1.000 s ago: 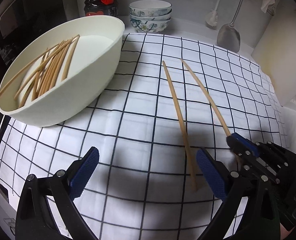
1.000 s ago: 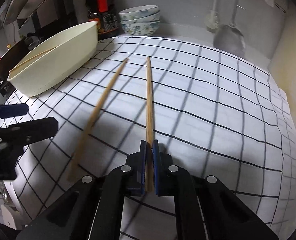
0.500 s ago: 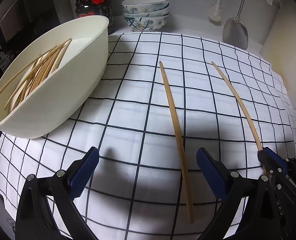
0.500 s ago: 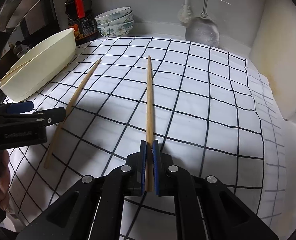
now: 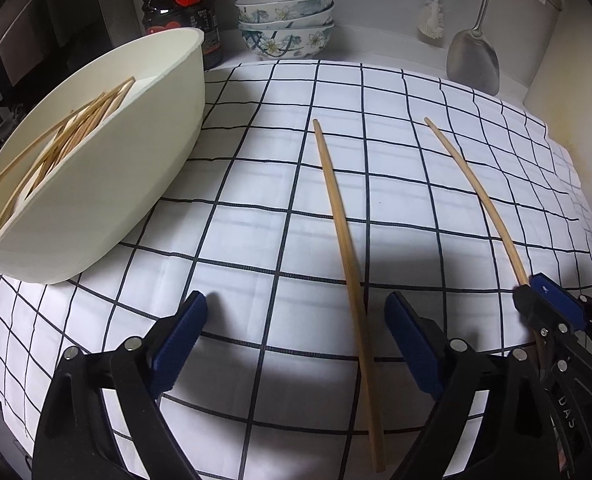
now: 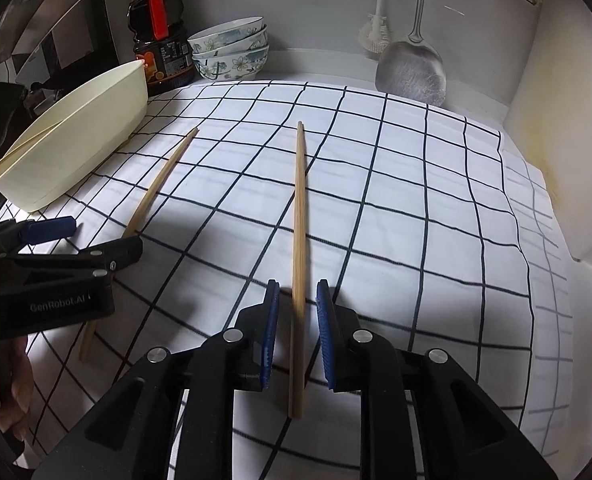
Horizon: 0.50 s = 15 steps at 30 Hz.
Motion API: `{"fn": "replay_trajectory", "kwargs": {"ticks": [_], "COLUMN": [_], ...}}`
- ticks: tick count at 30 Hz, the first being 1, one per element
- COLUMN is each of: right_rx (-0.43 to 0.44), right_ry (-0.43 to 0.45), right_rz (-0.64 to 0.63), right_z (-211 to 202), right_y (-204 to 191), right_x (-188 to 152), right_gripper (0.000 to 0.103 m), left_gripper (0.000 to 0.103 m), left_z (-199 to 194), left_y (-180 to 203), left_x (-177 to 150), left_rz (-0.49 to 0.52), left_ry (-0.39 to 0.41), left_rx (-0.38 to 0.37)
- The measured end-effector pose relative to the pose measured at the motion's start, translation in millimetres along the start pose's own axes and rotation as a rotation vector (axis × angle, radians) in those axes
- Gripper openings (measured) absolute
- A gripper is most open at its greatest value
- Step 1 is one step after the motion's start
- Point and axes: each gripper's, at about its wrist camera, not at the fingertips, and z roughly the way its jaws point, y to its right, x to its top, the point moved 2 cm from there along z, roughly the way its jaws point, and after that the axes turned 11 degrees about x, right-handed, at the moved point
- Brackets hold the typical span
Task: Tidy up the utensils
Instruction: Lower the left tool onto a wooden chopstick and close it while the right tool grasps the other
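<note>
Both two-finger tongs hover low over a white tablecloth with a black grid [image 5: 255, 240]. Seen from its own wrist camera, the right gripper [image 6: 296, 320] has just been opening its jaws: the blue pads stand apart on either side of a long bamboo chopstick [image 6: 299, 216], with a gap visible on each side, so the stick is released and lies on the cloth, its far tip pointing toward the back wall. The left gripper [image 5: 296, 328] has just been closing a little, yet its jaws are spread wide; a second bamboo chopstick [image 5: 344, 248] lies on the cloth between them, closer to the right-hand blue pad [image 5: 412, 344] and touching neither pad as far as can be seen. From the left wrist view the two sticks lie apart and roughly parallel, the released one with its near end at the right gripper at the right edge.

A cream oval plastic basin [image 5: 107, 184] sits on the cloth to the left and holds a bundle of bamboo chopsticks [image 5: 67, 140]. Behind the cloth, along the wall, stand a dark sauce bottle with a red handle [image 6: 159, 52], three stacked floral ceramic bowls [image 5: 285, 24], a white brush [image 6: 374, 36] and a metal spatula [image 6: 412, 68]. A person's fingers [image 6: 11, 396] show at the lower left of the right wrist view, under the left gripper's black body.
</note>
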Motion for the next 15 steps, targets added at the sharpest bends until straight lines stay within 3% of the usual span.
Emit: {"fn": "replay_trajectory", "kwargs": {"ticks": [5,9,11,13,15], "right_rx": [0.005,0.002,0.005,-0.004,0.0], "right_ry": [0.005,0.009,0.009,0.009,0.008], "right_rz": [0.004,0.0,-0.003,-0.006,0.0], "right_z": [2.8,5.0,5.5,5.7,5.1], "right_y": [0.6,-0.7,-1.6,-4.6,-6.3], "right_x": [4.0,5.7,5.9,5.0,3.8], "right_gripper": [0.018,0.018,0.009,0.007,0.006], "left_gripper": [0.065,0.036,0.022,0.007,0.007], "left_z": [-3.6,-7.4,-8.1,-8.7,-9.4], "left_y": [3.9,6.9,8.0,8.3,7.8], "left_x": [2.6,3.5,3.4,2.6,1.7], "left_rz": [0.015,0.024,0.026,0.026,0.032], "left_ry": [0.017,0.027,0.031,0.03,0.025], "left_rx": [-0.021,-0.034,-0.042,-0.049,-0.052]}}
